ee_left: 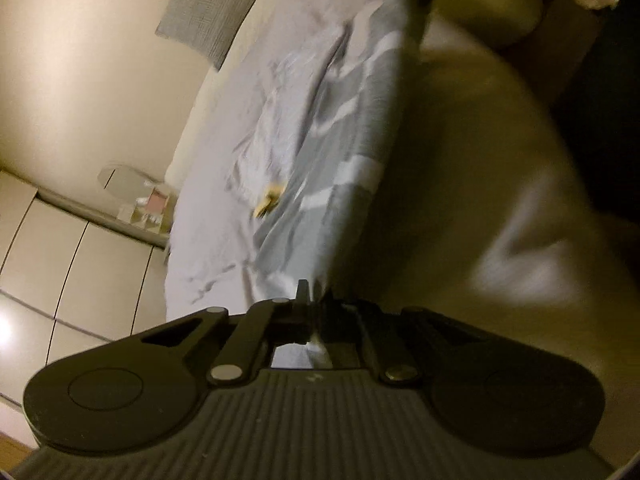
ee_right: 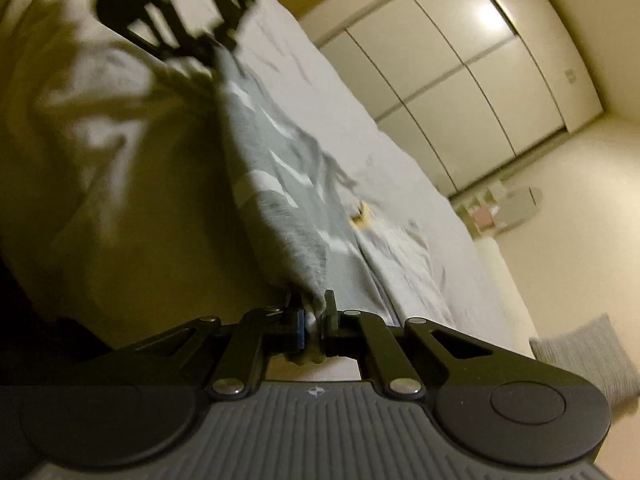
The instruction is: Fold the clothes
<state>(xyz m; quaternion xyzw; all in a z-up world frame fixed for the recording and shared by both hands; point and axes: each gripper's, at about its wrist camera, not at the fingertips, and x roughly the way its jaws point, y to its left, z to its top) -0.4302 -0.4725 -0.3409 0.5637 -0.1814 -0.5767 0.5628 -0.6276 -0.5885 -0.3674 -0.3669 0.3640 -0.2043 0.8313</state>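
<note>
We find the grey garment with white stripes (ee_left: 352, 128) held up above the bed (ee_left: 224, 216), stretched between the two tools. The left gripper (ee_left: 310, 294) has its jaws clenched on one corner of the cloth; the right gripper (ee_right: 314, 312) grips the opposite corner likewise. Both views are blurred, so the depth of each bite cannot be confirmed.

Risks noted: each hold appears to take only a thin edge of fabric, and a sharp pull could slip a corner free. Uneven tension would lay the garment down skewed or creased. A small yellow item (ee_right: 362, 216) lies on the sheet near the cloth and may be trapped beneath it when lowered.
</note>
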